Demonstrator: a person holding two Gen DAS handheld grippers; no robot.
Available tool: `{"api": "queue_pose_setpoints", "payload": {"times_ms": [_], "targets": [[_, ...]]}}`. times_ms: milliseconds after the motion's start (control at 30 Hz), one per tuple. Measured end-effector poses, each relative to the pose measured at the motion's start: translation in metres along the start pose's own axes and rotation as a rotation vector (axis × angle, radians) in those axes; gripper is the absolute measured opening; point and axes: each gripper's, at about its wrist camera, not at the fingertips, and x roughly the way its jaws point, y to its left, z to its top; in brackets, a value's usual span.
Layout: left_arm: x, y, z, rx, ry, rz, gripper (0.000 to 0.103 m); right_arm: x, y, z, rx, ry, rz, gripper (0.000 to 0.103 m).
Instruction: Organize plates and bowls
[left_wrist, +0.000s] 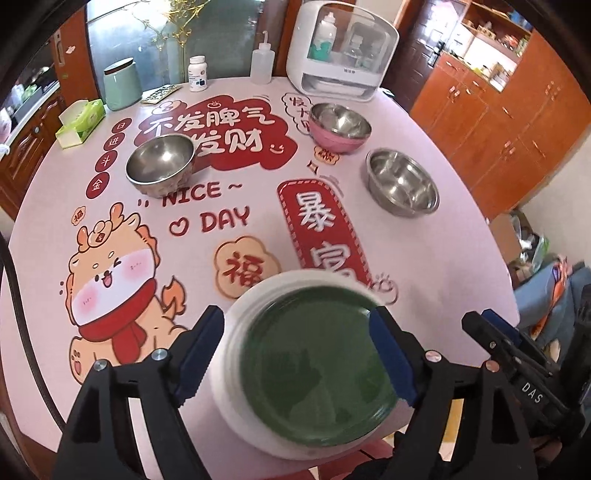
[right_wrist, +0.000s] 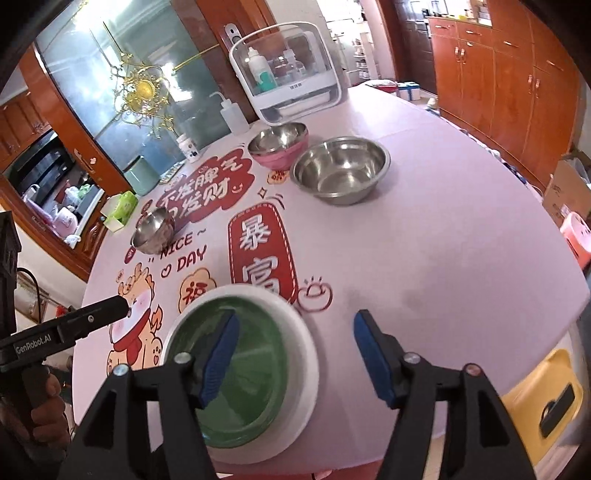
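We see the round green plate (left_wrist: 317, 373) nested on a white plate (left_wrist: 236, 314) at the table's (left_wrist: 424, 258) six o'clock edge, between our released left gripper's (left_wrist: 295, 358) spread jaws; our right gripper (right_wrist: 295, 362), also released, hovers at its three o'clock rim.

Home dining room, round table (left_wrist: 424, 258) with festive cloth, wooden cabinets (right_wrist: 517, 85), glass door (left_wrist: 155, 44)
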Motion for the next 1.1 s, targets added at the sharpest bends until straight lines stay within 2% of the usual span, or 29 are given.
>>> {"api": "queue_pose_setpoints", "payload": {"times_ms": [133,567,867,1100], "targets": [[-0.001,-0.023,0.012,-0.048,-0.031,0.012,0.080,0.003,-0.019,0.023,-0.041,0.018,0.024,0.072],[0.026,-0.091,0.040,-0.131,-0.076,0.063,0.080,0.033,-0.080,0.089,-0.167,0.093,0.099,0.073],[0.052,-0.125,0.053,-0.177,-0.037,0.086,0.080,0.047,-0.109,0.124,-0.214,0.099,0.137,0.073],[0.076,-0.142,0.073,-0.171,-0.008,0.120,0.080,0.068,-0.126,0.143,-0.192,0.105,0.156,0.073]]}}
